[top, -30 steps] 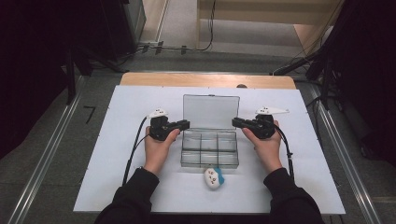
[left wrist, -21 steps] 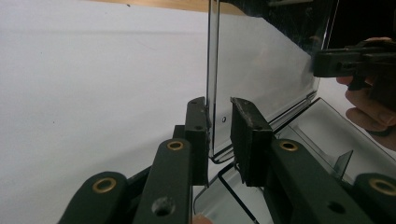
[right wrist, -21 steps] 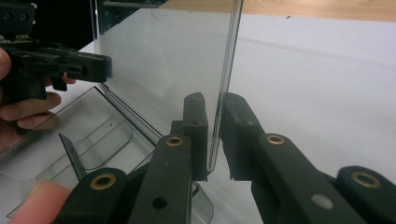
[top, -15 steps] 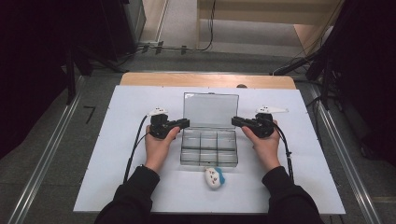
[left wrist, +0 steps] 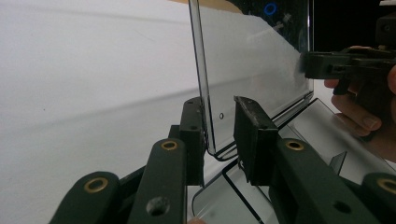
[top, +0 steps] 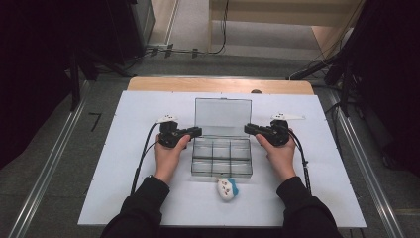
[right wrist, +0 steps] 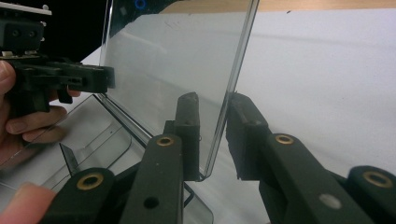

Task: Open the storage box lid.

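- L gripper (top: 194, 132) in my left hand (top: 167, 154), at the left edge of the clear box's lid (top: 222, 116) – jaws have just been opening
- L gripper view: lid edge stands upright between my two jaws; the left jaw looks right against it, the right jaw stands off w/ a clear gap, so jaws are parted, not clamping the lid
- Clear box (top: 221, 157) sits mid-board on the white board (top: 124, 148), lid standing up at the far side, compartments w/ dividers facing me
- Near side of the box, just apart from its front wall: small white toy w/ a blue bit (top: 227, 189), lying on the board
- R gripper (top: 248, 129) in my right hand (top: 280, 152), at the lid's right edge – mirror of the left; jaws have also just been opening
- R gripper view: lid edge (right wrist: 229, 93) between the jaws; the left jaw is close to the pane, the right jaw apart from it w/ daylight showing – so parted, no squeeze on the lid
- Same view shows my other gripper (right wrist: 70, 78) across the lid, at its far edge
- Cables trail back from both grippers along my forearms – black sleeves at the bottom of the high view
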The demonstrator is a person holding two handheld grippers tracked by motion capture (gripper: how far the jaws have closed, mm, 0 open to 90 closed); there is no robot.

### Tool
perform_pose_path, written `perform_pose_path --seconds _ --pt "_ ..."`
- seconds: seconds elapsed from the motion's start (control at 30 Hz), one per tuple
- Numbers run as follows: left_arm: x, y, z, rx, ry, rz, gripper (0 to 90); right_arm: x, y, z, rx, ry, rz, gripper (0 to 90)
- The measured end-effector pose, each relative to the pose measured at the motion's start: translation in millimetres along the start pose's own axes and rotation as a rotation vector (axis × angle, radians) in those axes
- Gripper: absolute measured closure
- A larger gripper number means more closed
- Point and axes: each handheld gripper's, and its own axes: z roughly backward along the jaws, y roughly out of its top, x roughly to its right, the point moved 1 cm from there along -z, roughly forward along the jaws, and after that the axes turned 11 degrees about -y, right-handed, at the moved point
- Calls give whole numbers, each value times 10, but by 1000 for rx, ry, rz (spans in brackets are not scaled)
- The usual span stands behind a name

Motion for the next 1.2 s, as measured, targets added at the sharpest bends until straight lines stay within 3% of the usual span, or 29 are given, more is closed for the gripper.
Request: perform_pose_path --seconds 0.6,1.2 --pt "-30 -23 13 9 -14 29 718 -12 -19 -48 -3 -13 -3 673" --pt "-50 -24 12 6 4 51 658 19 -66 -106 -32 -4 -56 602"
